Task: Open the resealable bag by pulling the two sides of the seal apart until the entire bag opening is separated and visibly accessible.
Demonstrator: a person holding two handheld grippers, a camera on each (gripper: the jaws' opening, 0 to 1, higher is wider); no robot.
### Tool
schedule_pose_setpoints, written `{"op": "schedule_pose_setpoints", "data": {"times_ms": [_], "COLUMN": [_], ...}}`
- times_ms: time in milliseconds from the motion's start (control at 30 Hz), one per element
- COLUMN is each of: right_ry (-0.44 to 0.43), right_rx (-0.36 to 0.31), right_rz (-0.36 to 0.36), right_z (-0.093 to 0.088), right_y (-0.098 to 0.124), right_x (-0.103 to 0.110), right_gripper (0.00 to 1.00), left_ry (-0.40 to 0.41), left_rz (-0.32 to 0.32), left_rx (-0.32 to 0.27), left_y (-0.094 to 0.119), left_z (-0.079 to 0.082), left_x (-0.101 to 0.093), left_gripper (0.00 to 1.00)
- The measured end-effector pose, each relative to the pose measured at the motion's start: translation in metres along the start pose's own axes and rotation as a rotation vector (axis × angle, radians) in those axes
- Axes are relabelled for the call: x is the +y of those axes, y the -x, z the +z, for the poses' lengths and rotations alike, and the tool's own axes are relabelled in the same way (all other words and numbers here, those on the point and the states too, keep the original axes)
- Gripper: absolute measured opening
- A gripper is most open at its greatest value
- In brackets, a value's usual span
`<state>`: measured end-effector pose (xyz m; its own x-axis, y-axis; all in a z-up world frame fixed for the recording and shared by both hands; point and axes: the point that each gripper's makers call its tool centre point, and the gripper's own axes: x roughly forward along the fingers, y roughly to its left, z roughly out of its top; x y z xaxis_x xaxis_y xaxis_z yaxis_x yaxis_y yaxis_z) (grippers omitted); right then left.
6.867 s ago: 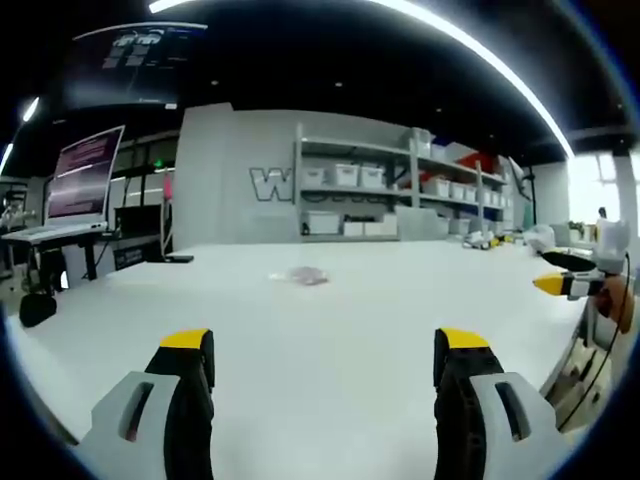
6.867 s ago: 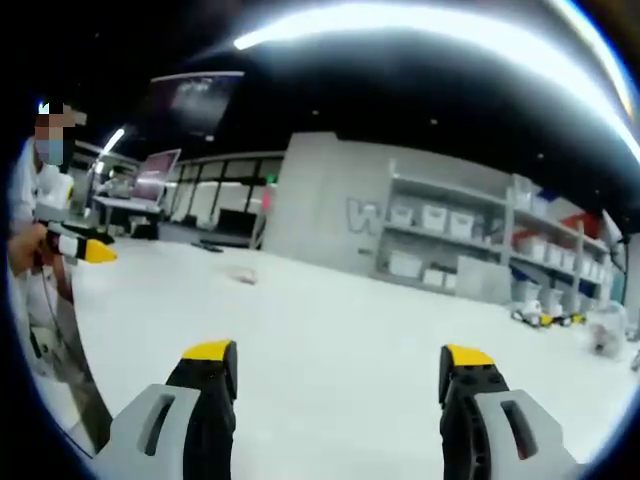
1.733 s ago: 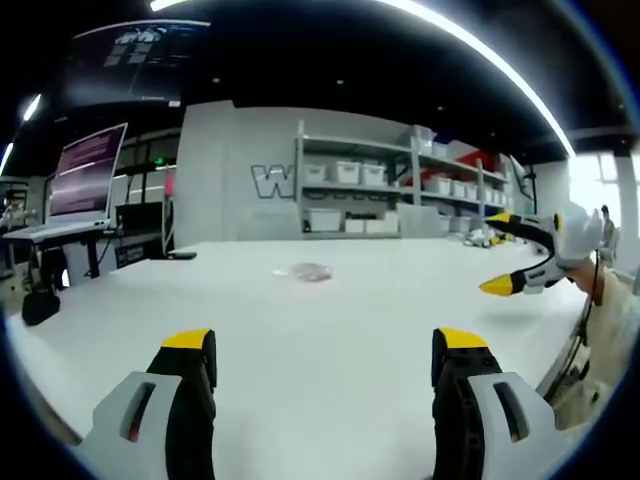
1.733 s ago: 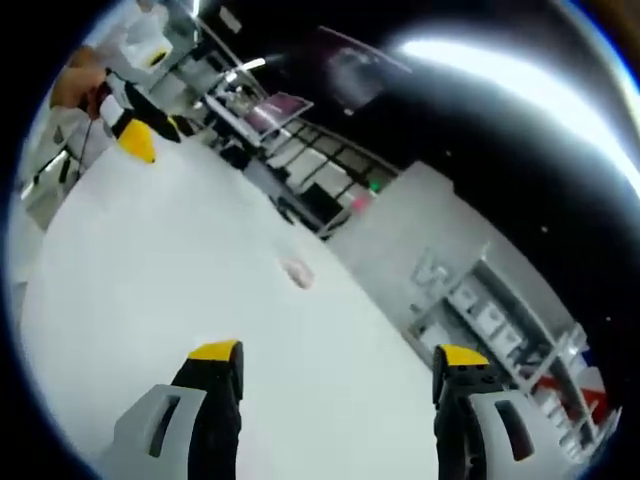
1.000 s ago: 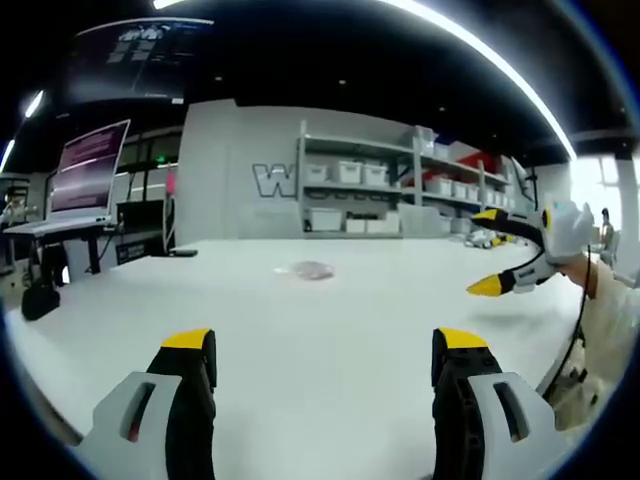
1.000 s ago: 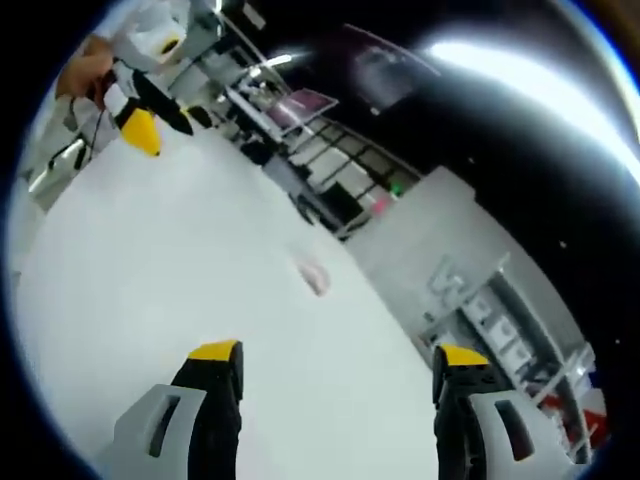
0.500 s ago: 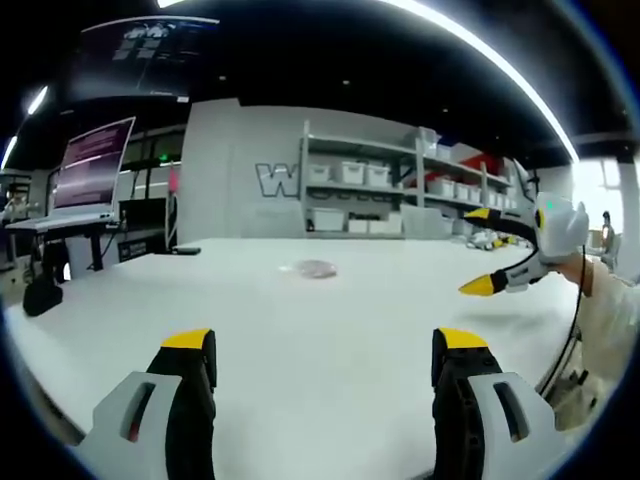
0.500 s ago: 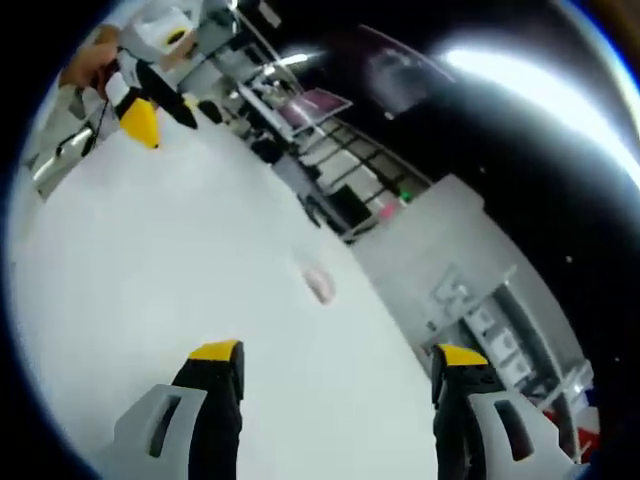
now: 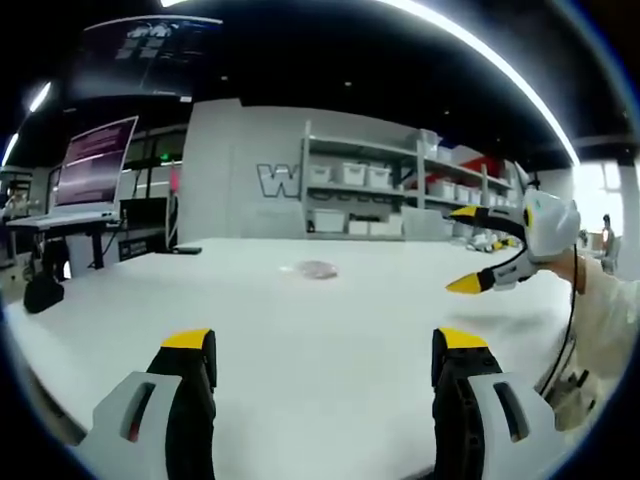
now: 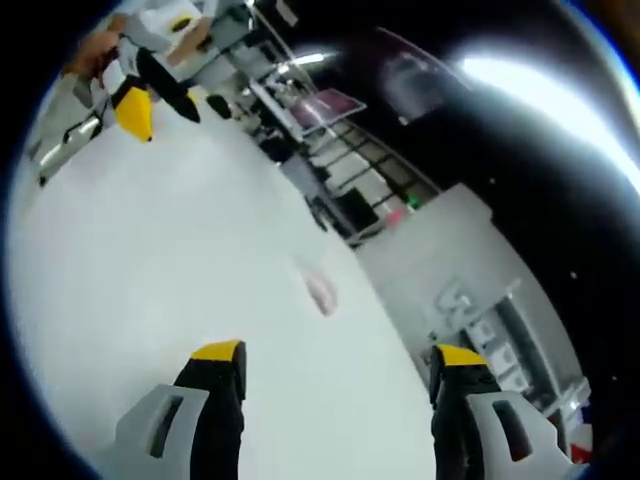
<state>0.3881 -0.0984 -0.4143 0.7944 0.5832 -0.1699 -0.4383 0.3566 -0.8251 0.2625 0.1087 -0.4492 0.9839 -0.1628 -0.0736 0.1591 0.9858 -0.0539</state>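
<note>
Left gripper view: my left tongs gape wide at the bottom, the small resealable bag lies mid-frame on the white table, and my right tongs enter at right. Right gripper view: left tongs sit upper left, the bag lies center, and my right tongs stand wide below.

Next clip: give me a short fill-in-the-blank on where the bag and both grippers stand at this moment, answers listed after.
1. The resealable bag lies on the white ____.
2. The left gripper has its jaws ____, with nothing between them.
3. The right gripper is ____ and apart from the bag.
4. The tips of both grippers are coloured ____.

Missing words: table; open; open; yellow
</note>
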Motion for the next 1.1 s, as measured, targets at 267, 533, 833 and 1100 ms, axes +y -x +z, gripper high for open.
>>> {"op": "schedule_pose_setpoints", "data": {"times_ms": [267,533,833,1100], "right_ry": [0.04,0.058,0.088,0.122], "right_rx": [0.008,0.014,0.017,0.026], "right_rz": [0.007,0.018,0.011,0.015], "right_z": [0.001,0.001,0.003,0.005], "right_y": [-0.007,-0.015,-0.017,-0.026], "right_x": [0.0,0.001,0.001,0.003], "right_gripper": [0.73,0.72,0.71,0.71], "left_ry": [-0.001,-0.002,-0.001,-0.001], "left_rz": [0.003,0.003,0.002,0.003], "left_rx": [-0.002,-0.003,-0.005,-0.005], "left_y": [0.001,0.001,0.002,0.003], "left_z": [0.001,0.003,0.003,0.003], "left_x": [0.002,0.003,0.003,0.003], "left_gripper": [0.88,0.88,0.88,0.88]}}
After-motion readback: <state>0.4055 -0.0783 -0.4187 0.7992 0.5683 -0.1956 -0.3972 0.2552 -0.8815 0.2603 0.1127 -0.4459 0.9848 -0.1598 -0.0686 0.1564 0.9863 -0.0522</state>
